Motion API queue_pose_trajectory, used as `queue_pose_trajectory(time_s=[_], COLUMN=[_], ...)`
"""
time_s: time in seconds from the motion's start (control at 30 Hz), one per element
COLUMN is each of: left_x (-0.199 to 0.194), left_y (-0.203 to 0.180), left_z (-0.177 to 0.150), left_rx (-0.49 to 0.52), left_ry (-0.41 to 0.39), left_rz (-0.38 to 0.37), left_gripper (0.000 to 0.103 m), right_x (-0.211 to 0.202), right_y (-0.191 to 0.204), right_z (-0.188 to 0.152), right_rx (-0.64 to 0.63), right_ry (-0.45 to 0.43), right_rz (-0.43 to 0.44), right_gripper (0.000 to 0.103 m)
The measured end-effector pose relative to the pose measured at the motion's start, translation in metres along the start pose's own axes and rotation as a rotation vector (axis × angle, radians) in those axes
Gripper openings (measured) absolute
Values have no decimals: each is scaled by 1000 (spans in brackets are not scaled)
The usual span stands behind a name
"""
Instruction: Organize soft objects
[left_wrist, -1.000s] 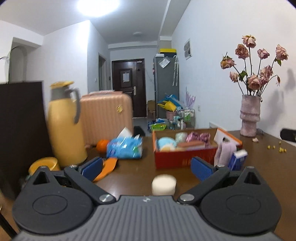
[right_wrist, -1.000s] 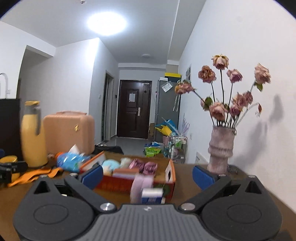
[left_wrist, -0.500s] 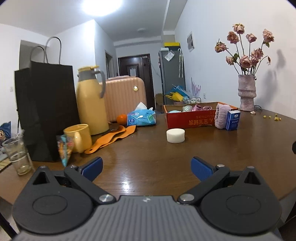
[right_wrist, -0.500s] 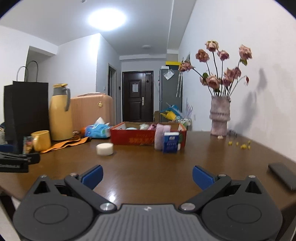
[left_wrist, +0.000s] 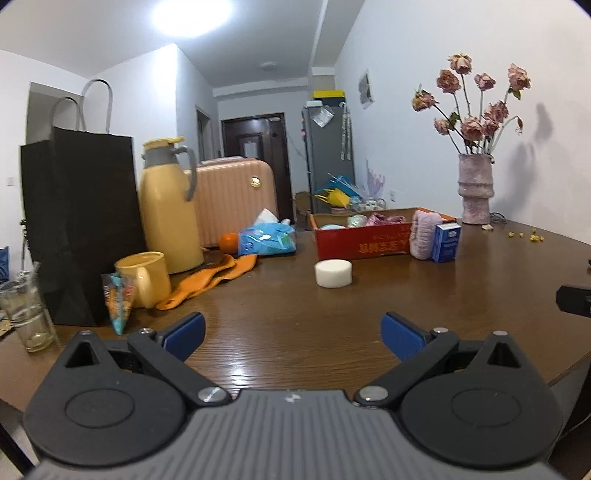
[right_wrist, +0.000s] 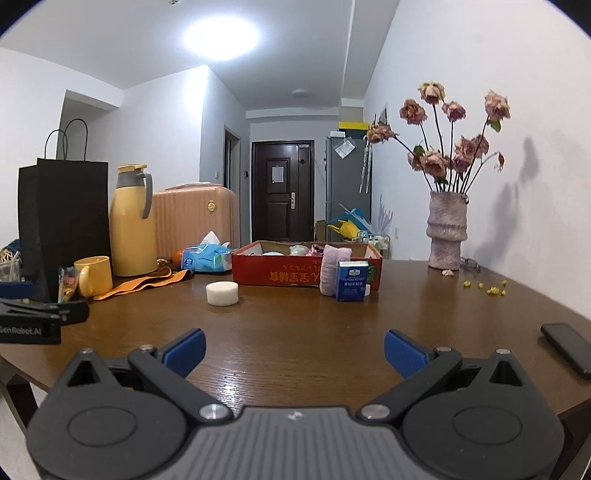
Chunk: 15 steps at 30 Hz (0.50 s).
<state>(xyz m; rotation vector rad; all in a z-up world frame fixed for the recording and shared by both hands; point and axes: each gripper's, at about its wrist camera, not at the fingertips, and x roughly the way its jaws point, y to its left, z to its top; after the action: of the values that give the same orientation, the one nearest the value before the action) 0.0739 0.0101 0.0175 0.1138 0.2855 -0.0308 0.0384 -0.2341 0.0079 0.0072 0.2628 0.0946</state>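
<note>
Your left tool hovered over near edge of table, blue pads spread wide, gripping nothing. Your right tool likewise gaped wide and empty above near edge. White round sponge lay alone mid-table, just short of red box. Box sat toward far edge with soft items inside. Pink rolled cloth and blue carton stood against box's front.
</note>
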Motion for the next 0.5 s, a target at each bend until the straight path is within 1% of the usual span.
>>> queue_pose_trajectory(time_s=[0.07, 0.2, 0.33, 0.5], left_x=[11, 42, 74, 123], left_y=[-3, -4, -6, -13], left_z=[1, 5, 18, 45], left_rx=[1, -2, 6, -21], left_ry=[18, 72, 111, 168], left_rz=[-11, -15, -45, -86], left_gripper=[103, 103, 103, 103], right_x=[6, 29, 58, 103], right_y=[-2, -11, -23, -45], right_z=[-1, 4, 19, 46], right_rx=[4, 6, 14, 8], right_ry=[6, 32, 35, 50], right_rz=[5, -12, -18, -20], right_gripper=[103, 103, 103, 103])
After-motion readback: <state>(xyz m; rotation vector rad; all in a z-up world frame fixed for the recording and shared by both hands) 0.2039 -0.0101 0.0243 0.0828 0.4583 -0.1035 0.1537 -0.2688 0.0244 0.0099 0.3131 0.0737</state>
